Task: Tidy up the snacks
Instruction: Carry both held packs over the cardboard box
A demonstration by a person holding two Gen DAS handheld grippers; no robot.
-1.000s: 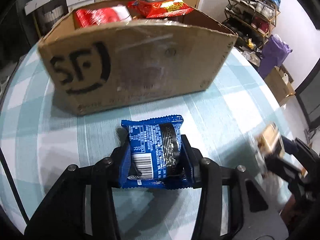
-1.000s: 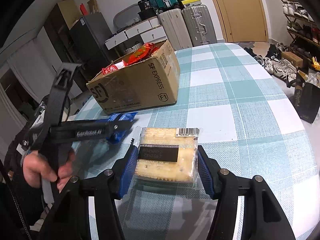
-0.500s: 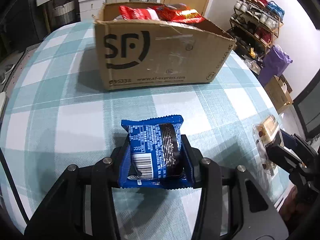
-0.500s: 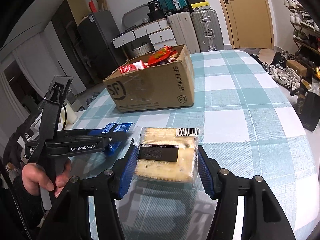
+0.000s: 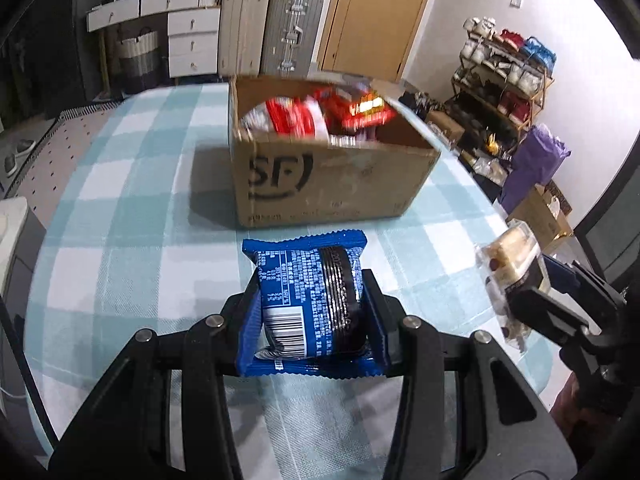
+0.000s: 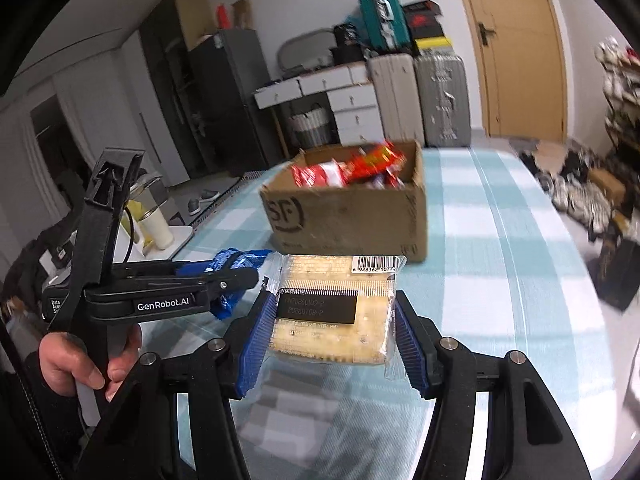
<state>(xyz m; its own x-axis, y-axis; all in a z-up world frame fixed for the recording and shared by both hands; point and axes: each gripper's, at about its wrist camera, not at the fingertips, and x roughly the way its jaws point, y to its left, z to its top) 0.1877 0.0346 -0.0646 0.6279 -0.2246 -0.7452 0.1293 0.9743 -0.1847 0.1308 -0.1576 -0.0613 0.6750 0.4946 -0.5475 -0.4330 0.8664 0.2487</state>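
My left gripper (image 5: 312, 312) is shut on a blue cookie packet (image 5: 310, 300) and holds it above the checked tablecloth, short of the cardboard SF box (image 5: 328, 184). My right gripper (image 6: 332, 320) is shut on a clear packet of pale crackers (image 6: 336, 308), also held above the table. The box (image 6: 348, 220) stands farther back and holds several red snack packets (image 5: 320, 116). The left gripper (image 6: 240, 280) with its blue packet shows at the left in the right wrist view; the right gripper's cracker packet (image 5: 508, 260) shows at the right in the left wrist view.
The table (image 5: 120, 200) has a teal and white checked cloth and a rounded edge. Suitcases (image 5: 296, 36) and white drawers (image 5: 192, 44) stand behind it, a shoe rack (image 5: 504, 76) to the right. A small stand with a white cup (image 6: 156, 228) is off the table's left.
Both grippers have pulled back and risen from the box, each still holding its packet. The box now looks smaller and farther, its contents visible from above.
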